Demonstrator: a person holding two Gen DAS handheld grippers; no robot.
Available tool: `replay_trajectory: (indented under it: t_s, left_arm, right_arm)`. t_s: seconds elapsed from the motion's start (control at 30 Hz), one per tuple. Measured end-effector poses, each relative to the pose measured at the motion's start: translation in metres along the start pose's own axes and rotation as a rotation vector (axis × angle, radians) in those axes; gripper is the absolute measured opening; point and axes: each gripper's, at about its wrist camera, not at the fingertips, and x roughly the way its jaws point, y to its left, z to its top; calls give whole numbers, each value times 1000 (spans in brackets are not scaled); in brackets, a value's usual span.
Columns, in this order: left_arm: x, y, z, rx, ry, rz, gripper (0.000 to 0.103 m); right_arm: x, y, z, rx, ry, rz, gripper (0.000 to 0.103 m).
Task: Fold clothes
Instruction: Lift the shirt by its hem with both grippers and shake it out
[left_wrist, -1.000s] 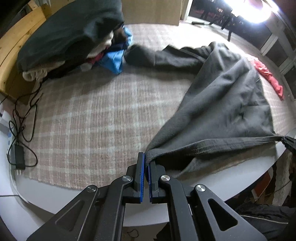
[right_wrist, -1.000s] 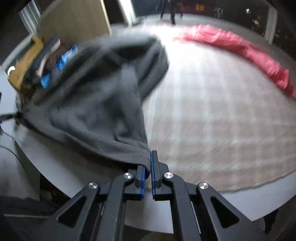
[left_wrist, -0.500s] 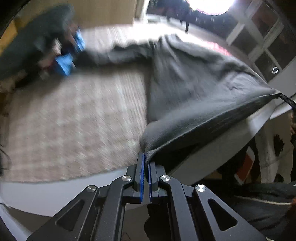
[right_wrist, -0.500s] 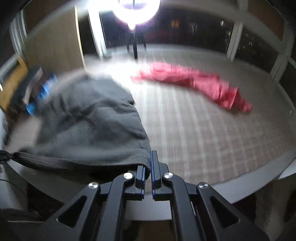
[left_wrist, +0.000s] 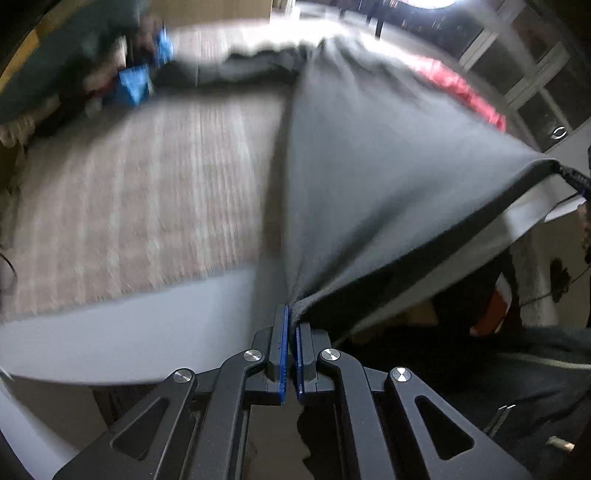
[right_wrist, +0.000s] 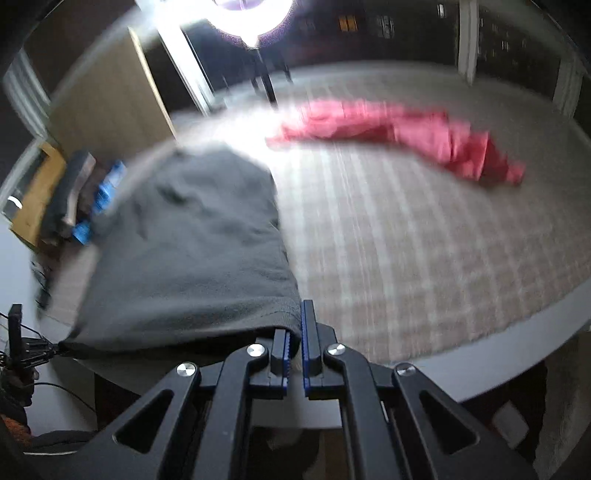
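My left gripper (left_wrist: 290, 314) is clamped on one hem corner of the grey garment (left_wrist: 369, 177); blue pads pinch the fabric, no gap visible. My right gripper (right_wrist: 295, 325) is likewise closed on the opposite hem corner of the same garment (right_wrist: 192, 251). The hem is stretched taut between the two, lifted off the table edge (left_wrist: 110, 332), with shadow beneath it. Beyond the hem, the garment's body slopes down onto the plaid cloth (right_wrist: 406, 240) covering the table, one sleeve trailing toward the far left in the left view. Farther back on the cloth: a red garment (right_wrist: 406, 133), crumpled, well apart from the grey one. Far left: a pile of clothes (left_wrist: 92, 66), with a blue piece in it. Both views are motion-blurred; finer detail unreadable.
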Motion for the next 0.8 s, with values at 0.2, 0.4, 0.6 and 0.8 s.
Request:
replay_trajectory:
  t_s: [0.2, 0.4, 0.6, 0.8]
  left_arm:
    - [11, -12, 48, 14, -66, 26, 3]
    - [28, -10, 67, 17, -10, 71, 3]
    - [-17, -37, 12, 35, 13, 49, 3]
    - [18, -31, 7, 19, 49, 64, 3]
  right_arm:
    - [45, 21, 32, -75, 35, 22, 4]
    - [54, 7, 37, -86, 91, -33, 4]
    - [-3, -5, -13, -27, 97, 26, 4]
    - [52, -13, -34, -31, 181, -43, 4]
